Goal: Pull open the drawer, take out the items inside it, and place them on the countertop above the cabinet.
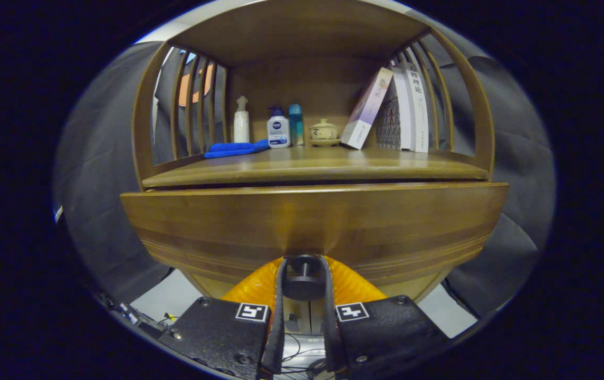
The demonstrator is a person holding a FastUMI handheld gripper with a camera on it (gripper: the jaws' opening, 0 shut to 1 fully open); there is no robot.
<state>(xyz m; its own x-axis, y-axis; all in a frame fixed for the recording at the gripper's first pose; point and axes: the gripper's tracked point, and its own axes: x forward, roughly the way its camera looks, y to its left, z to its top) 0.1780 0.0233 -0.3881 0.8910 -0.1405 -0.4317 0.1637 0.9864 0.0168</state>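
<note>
At six o'clock on the drawer front (312, 221), the gripper (303, 274) is clamped on the round knob (303, 285), one finger on each side. To open it cleanly, I'd pull straight back, level, keeping the squeeze firm. Countertop (312, 166) sits at twelve o'clock above.

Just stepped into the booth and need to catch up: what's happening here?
A person's handheld gripper has its two fingers closed on the dark round knob of the wooden cabinet's drawer. The drawer front stands slightly out from the cabinet, and its inside is hidden. On the countertop above are a blue cloth, bottles, a small lidded cup and leaning books.
</note>
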